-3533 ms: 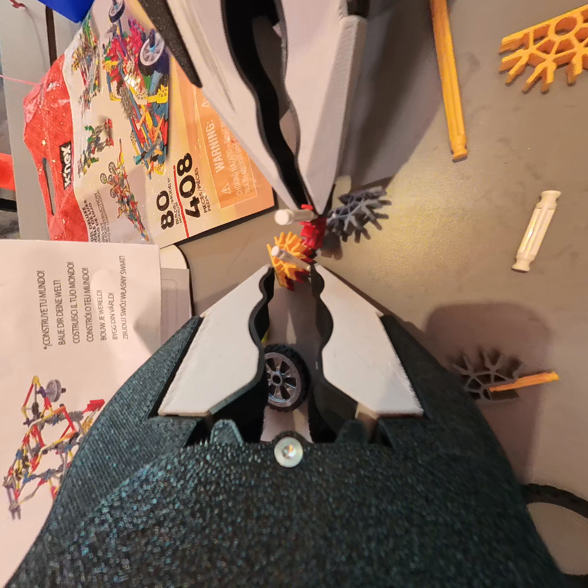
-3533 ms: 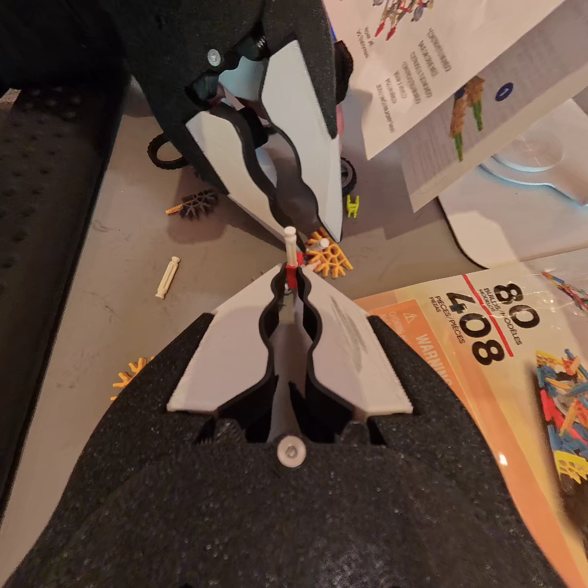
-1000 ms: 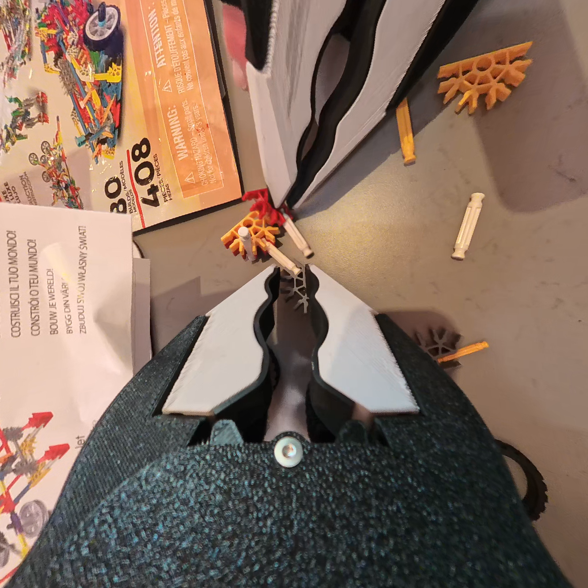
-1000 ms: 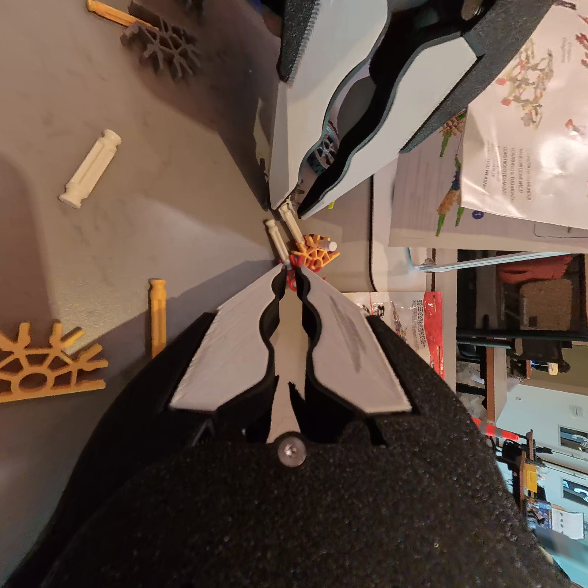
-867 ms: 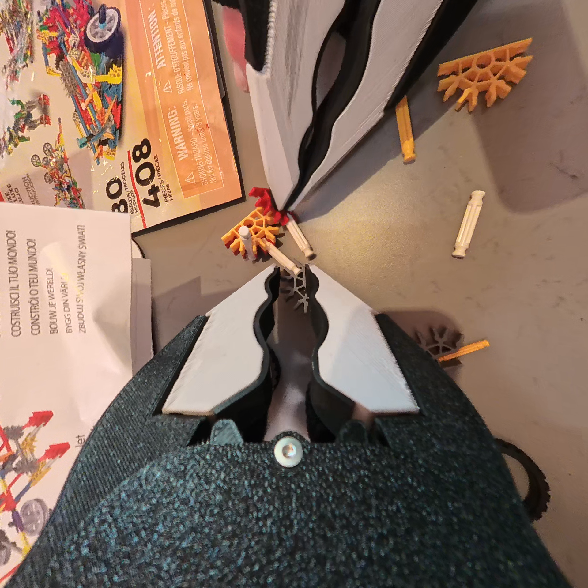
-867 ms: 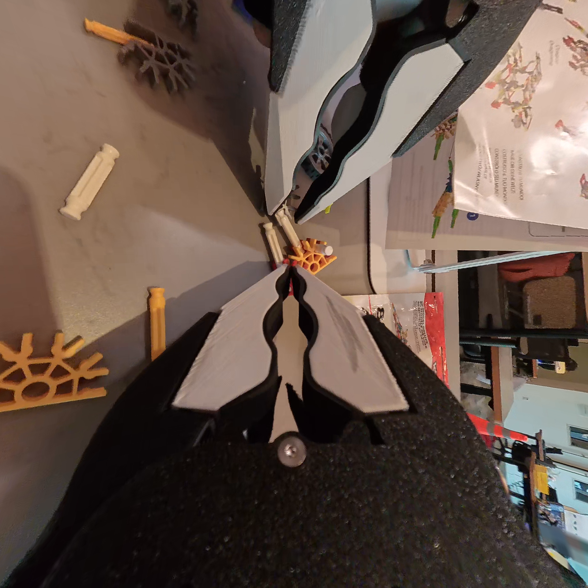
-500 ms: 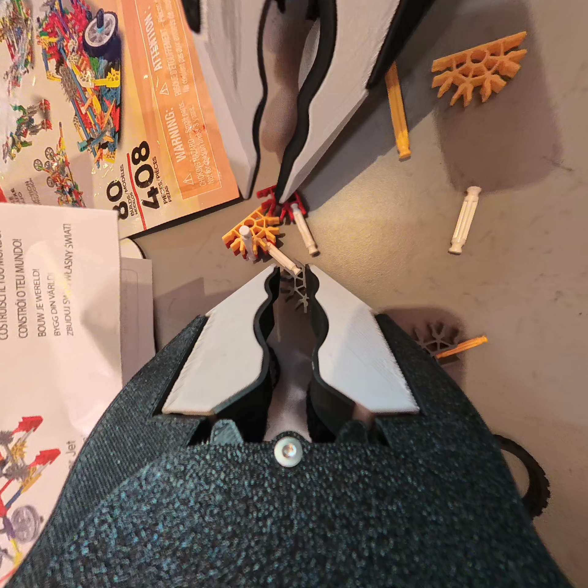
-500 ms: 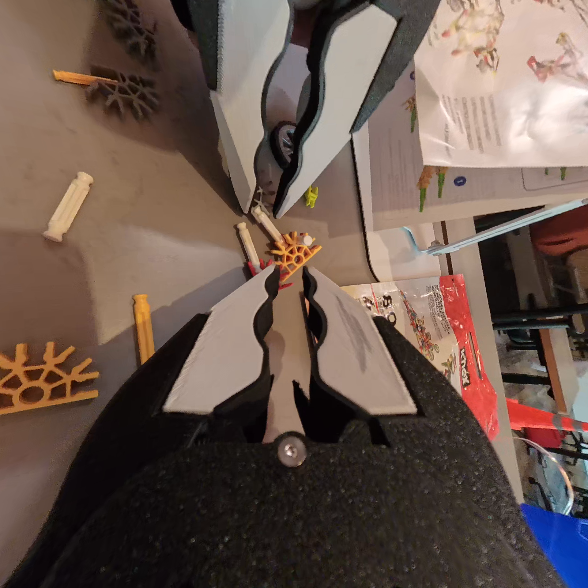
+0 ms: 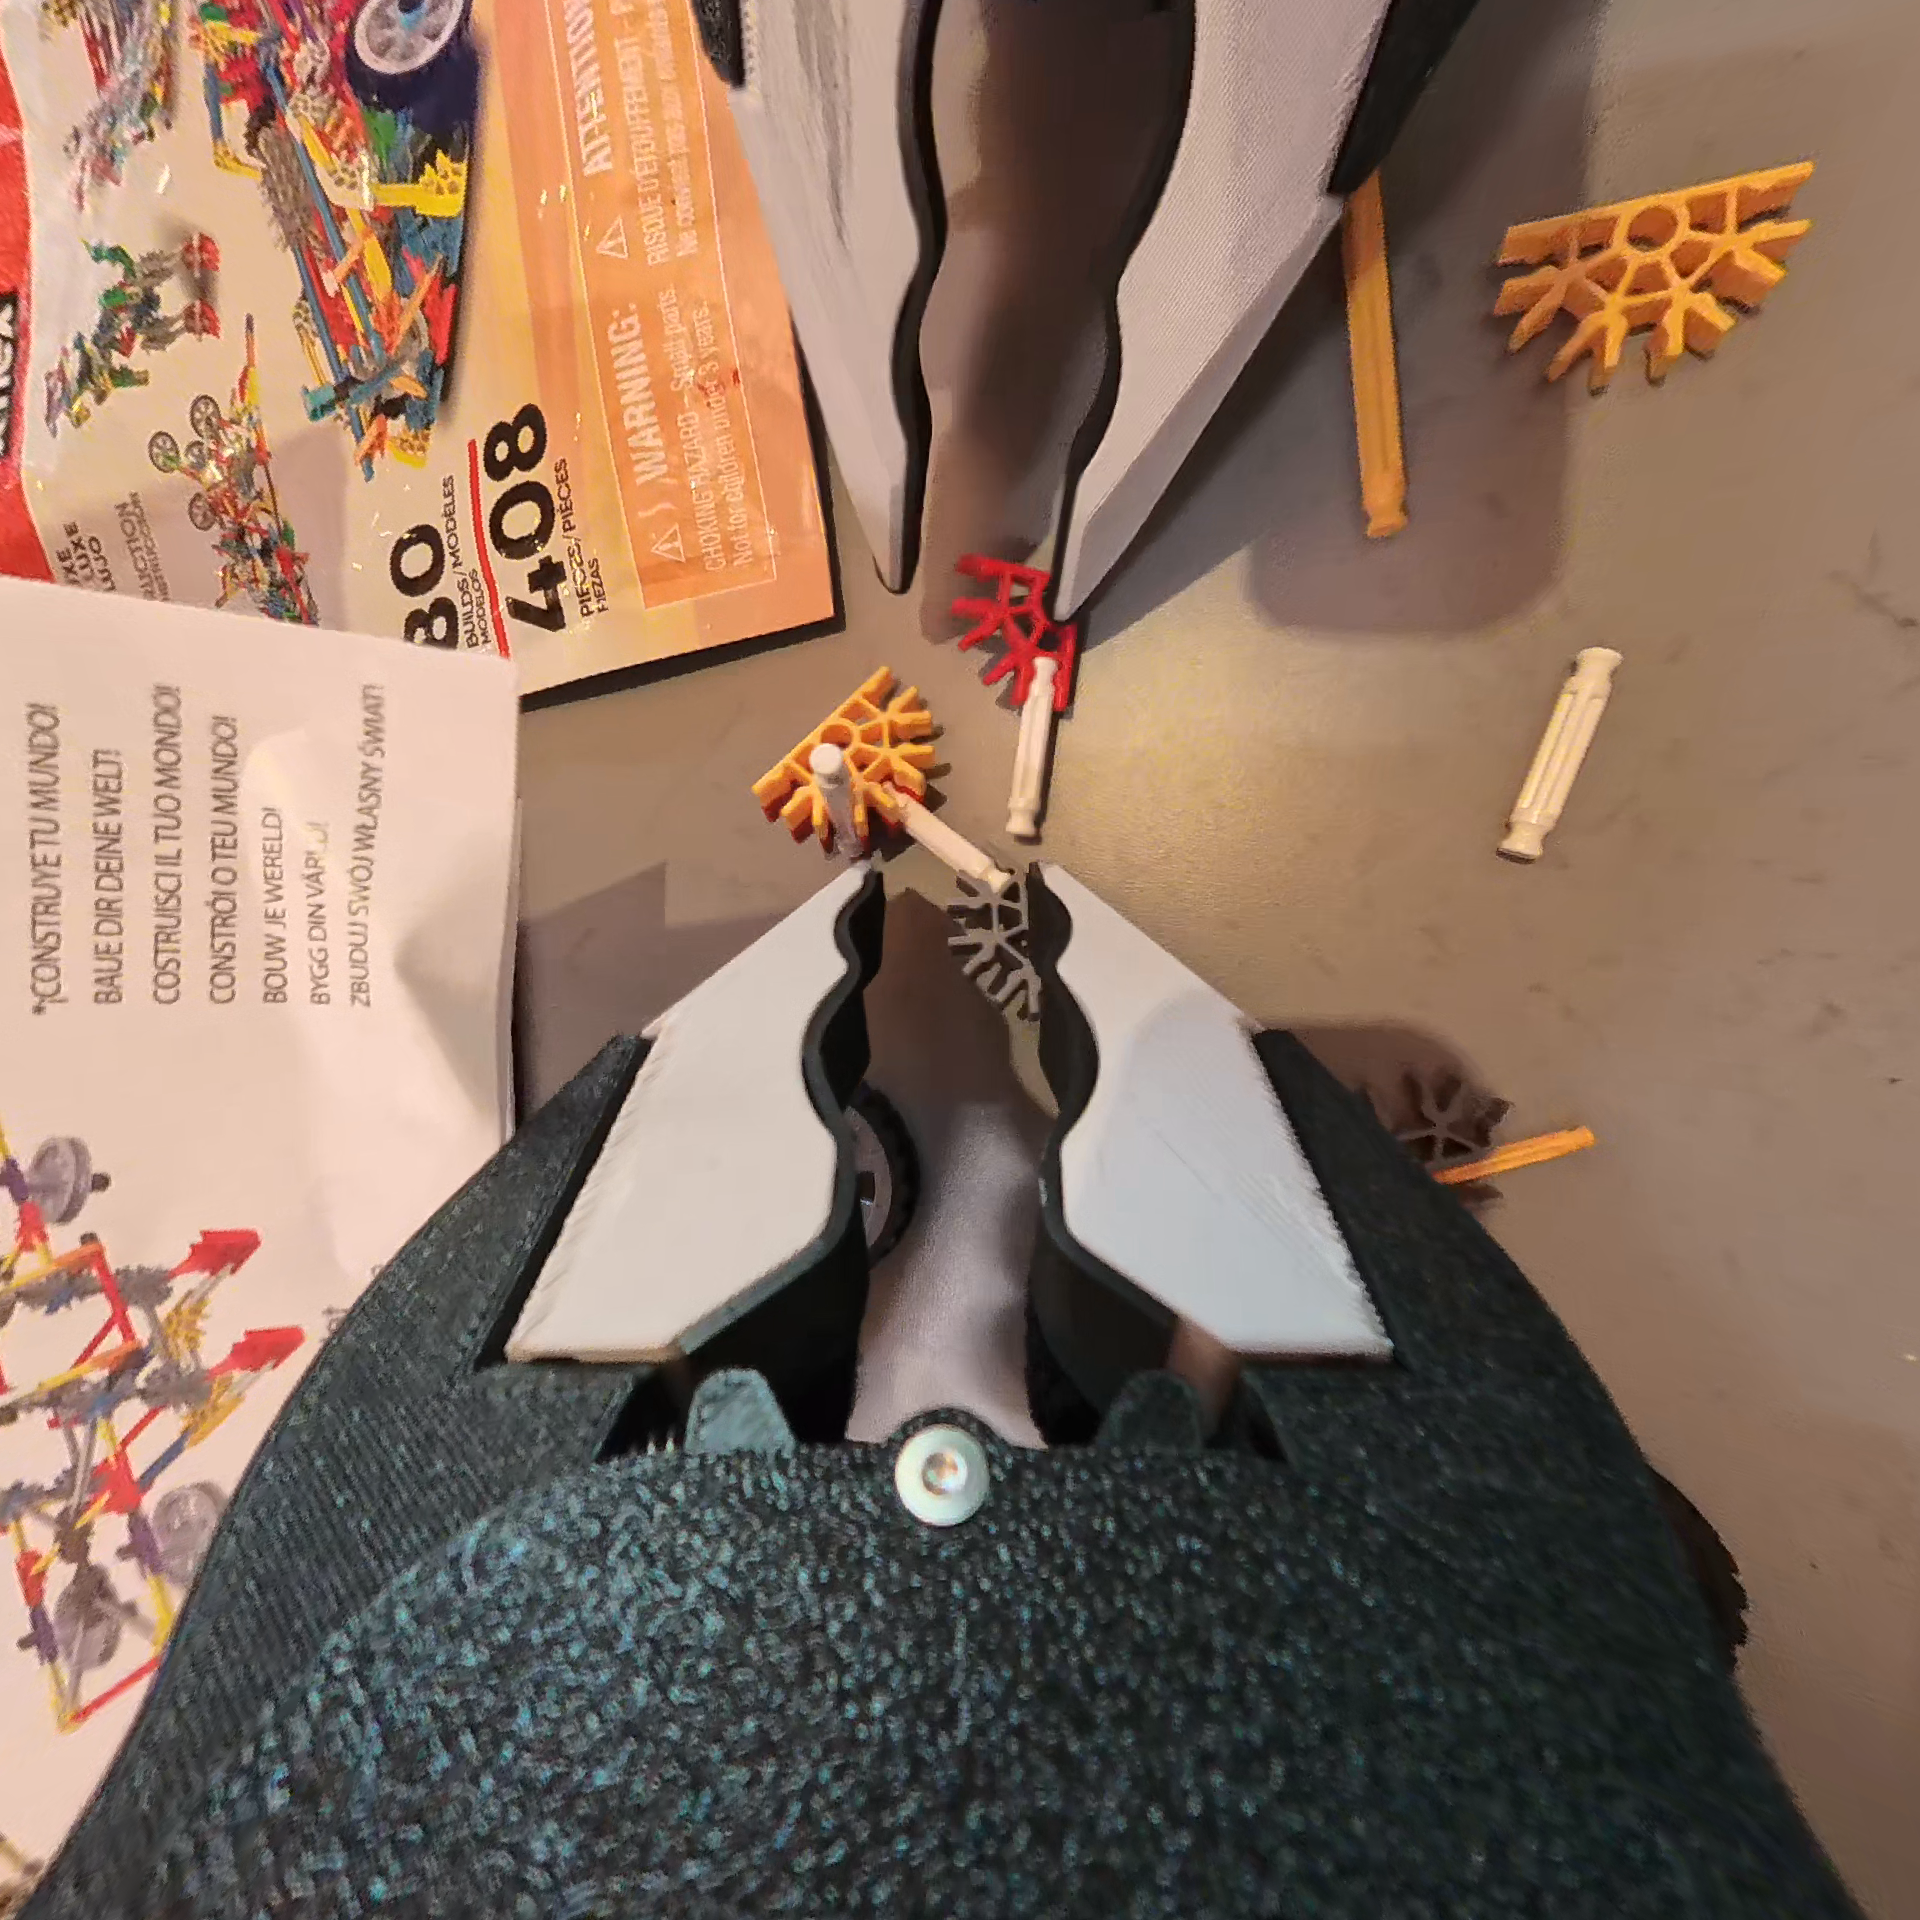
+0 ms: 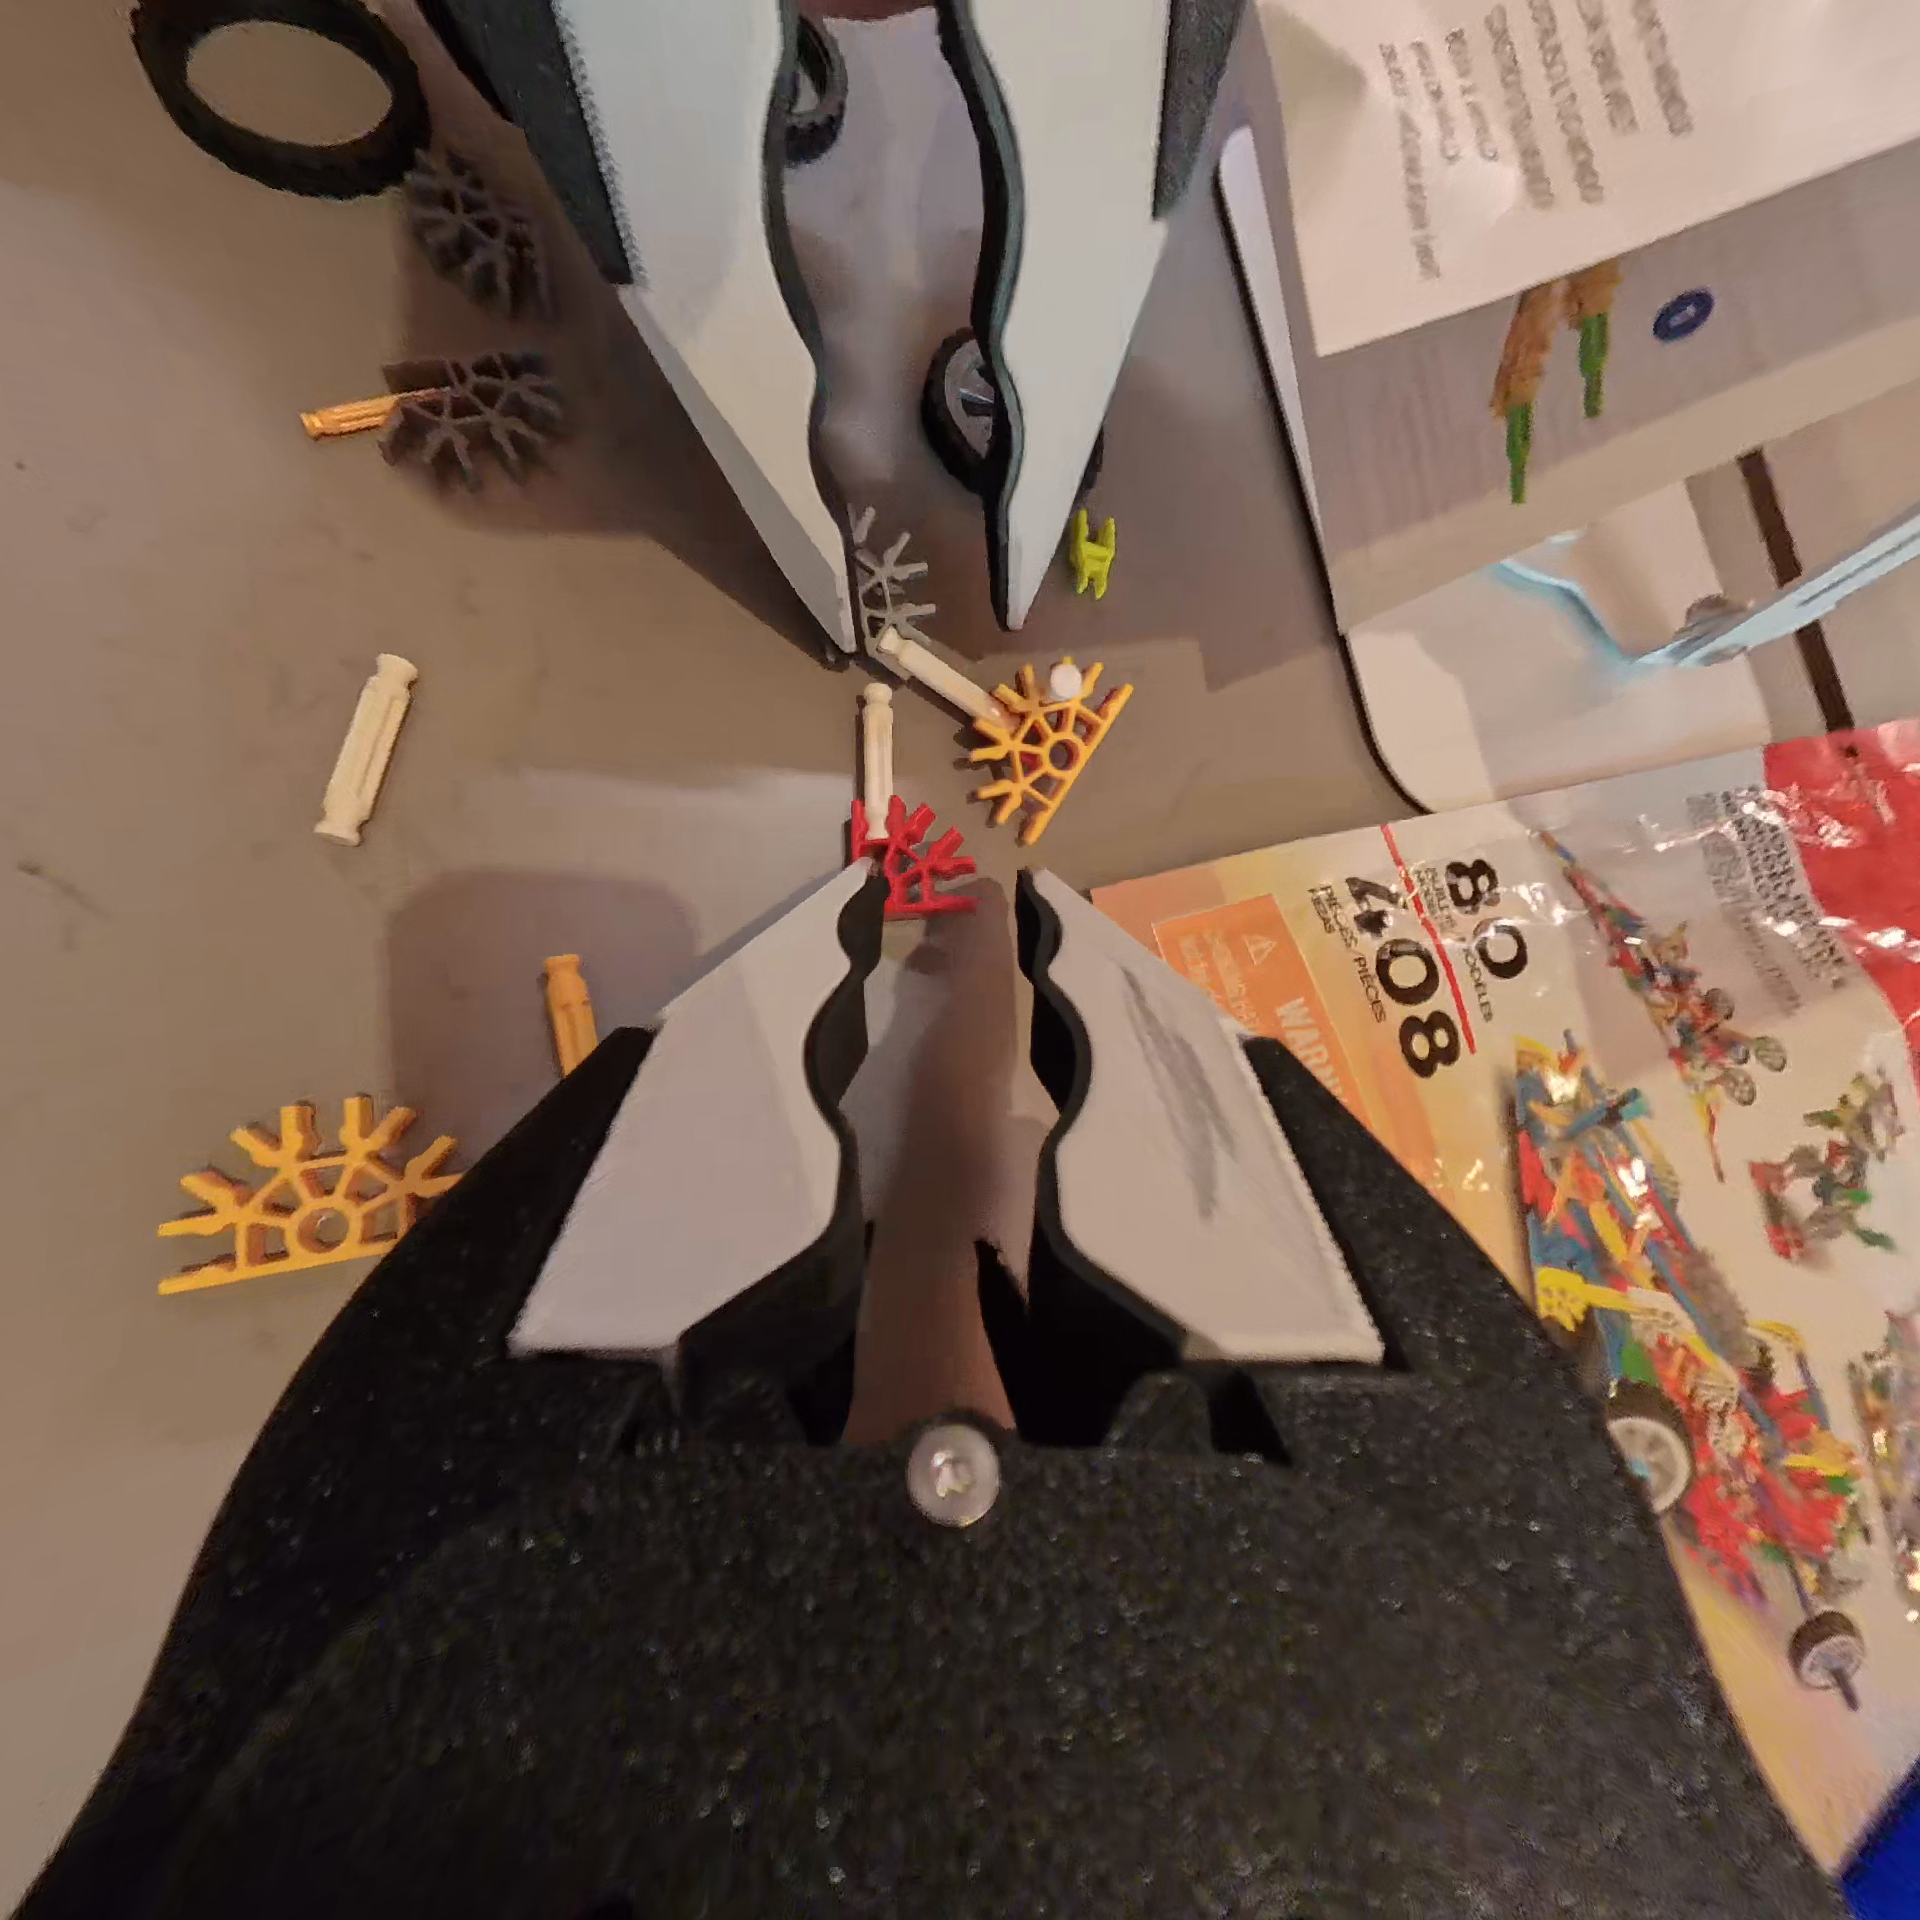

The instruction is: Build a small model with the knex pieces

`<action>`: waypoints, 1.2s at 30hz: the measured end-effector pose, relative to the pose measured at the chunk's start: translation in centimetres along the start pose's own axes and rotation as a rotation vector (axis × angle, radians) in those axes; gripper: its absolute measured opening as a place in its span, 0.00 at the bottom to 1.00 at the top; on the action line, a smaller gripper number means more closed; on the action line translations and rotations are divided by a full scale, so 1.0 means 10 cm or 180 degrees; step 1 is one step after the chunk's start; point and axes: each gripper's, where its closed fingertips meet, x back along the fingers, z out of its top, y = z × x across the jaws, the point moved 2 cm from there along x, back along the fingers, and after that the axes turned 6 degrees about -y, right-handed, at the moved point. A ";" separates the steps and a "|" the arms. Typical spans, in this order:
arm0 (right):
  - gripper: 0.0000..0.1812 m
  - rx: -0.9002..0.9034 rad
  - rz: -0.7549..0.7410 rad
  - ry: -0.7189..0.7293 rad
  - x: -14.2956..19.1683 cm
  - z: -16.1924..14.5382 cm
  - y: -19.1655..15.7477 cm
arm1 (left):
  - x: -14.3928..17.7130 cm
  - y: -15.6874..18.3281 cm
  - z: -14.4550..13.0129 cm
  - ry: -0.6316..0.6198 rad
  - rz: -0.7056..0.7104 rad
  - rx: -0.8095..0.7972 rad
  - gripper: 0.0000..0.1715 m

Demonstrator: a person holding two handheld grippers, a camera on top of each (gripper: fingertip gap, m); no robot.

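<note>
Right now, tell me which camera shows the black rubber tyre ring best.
The right wrist view: the black tyre ring lies almost whole at top left, behind the left gripper. The left wrist view shows only a dark sliver of it at the right edge.

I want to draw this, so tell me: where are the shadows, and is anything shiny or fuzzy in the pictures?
Left wrist view: the right gripper casts a dark shadow on the table; the toy bag glints and looks slightly fuzzy. Right wrist view: a shadow lies left of the right gripper, and the toy bag shows crinkly glare; edges bend from the wide lens.
</note>
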 end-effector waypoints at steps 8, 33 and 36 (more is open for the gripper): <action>0.22 -0.0380 0.0356 -0.0054 0.09 -0.03 -0.04 | 0.00 -0.03 -0.01 -0.0039 0.0058 0.0051 0.18; 0.09 -0.0081 0.0406 -0.0168 0.05 -0.07 -0.13 | -0.06 0.01 0.02 0.0014 -0.0005 0.0002 0.09; 0.10 -0.0044 0.0388 -0.0175 0.06 -0.08 -0.13 | -0.03 0.03 0.00 -0.0016 -0.0063 -0.0020 0.09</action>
